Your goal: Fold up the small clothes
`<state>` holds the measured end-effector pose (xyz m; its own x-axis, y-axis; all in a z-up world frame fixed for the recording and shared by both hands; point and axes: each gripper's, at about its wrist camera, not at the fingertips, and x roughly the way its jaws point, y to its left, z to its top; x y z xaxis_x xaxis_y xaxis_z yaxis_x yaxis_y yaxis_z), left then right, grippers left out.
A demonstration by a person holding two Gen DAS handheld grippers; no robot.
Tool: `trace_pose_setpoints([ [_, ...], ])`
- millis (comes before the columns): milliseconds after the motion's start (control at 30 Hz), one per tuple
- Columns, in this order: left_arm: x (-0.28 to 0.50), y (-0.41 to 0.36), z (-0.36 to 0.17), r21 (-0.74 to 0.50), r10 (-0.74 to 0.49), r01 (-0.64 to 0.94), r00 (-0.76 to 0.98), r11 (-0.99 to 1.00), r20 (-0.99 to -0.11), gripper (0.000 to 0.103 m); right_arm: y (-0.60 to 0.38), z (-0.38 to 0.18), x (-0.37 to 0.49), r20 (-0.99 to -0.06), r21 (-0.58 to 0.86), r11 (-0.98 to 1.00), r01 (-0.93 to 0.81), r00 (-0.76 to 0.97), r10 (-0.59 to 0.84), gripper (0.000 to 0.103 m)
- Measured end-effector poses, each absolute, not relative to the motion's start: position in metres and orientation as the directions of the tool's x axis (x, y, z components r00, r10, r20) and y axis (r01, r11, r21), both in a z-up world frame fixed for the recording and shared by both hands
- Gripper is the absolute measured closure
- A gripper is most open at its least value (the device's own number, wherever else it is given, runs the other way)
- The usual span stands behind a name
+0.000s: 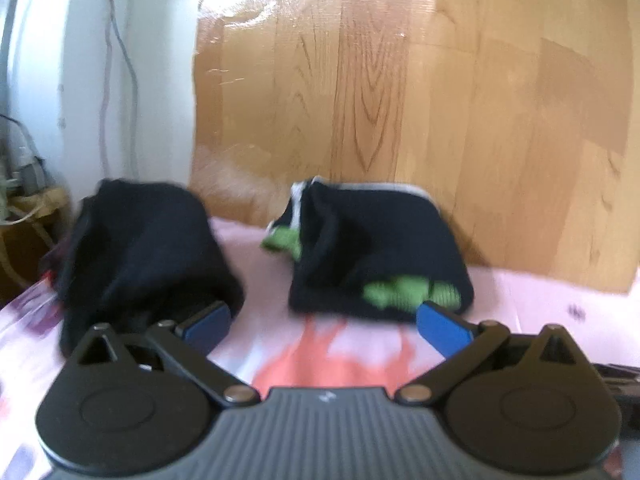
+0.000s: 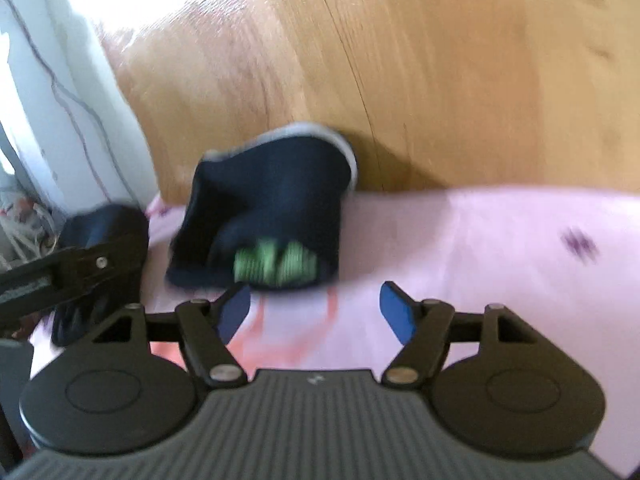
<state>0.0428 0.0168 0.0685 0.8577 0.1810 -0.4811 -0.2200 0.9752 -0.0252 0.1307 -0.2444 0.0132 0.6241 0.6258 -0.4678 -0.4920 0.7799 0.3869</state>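
On the pink sheet (image 2: 500, 248) — folded garment (image 2: 272, 216), both grippers' jaws apart.

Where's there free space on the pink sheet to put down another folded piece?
Free: the pink sheet right of the dark garment with green print, up to the wooden board. A narrower strip lies between that garment and the black pile. The left edge by the pile is crowded.

Pink printed cover (image 1: 280, 268); two dark folded garments (image 1: 376, 252) (image 1: 140, 248) lying apart.

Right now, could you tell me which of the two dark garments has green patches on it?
The right-hand garment, with the pale trimmed edge; the left-hand garment is plain dark.
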Motion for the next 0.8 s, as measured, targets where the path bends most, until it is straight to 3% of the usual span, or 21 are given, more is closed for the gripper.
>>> trace_pose_setpoints([
  [200,-0.004,-0.007,0.044,0.031,0.196,-0.208,0.849,0.978,-0.491,0.000,-0.257,0.004,0.052,-0.457,0.302,0.841,-0.449,0.706,0.541,0.022],
  [367,-0.017,-0.020,0.034,0.082,0.253,-0.244,0.838,0.966,-0.483,0.000,-0.265,0.004,0.037,-0.411,0.306,0.855,-0.419,0.752,0.516,0.015],
  [567,-0.008,-0.010,0.028,0.030,0.201,-0.224,0.797,0.974,-0.570,0.000,-0.267,0.002,0.037,-0.401,0.321,0.851,-0.416,0.754,0.520,0.015],
  [800,-0.008,-0.002,0.025,-0.015,0.192,-0.249,0.784,0.968,-0.590,0.000,-0.272,0.001,0.032,-0.389,0.327,0.843,-0.427,0.752,0.532,0.015],
])
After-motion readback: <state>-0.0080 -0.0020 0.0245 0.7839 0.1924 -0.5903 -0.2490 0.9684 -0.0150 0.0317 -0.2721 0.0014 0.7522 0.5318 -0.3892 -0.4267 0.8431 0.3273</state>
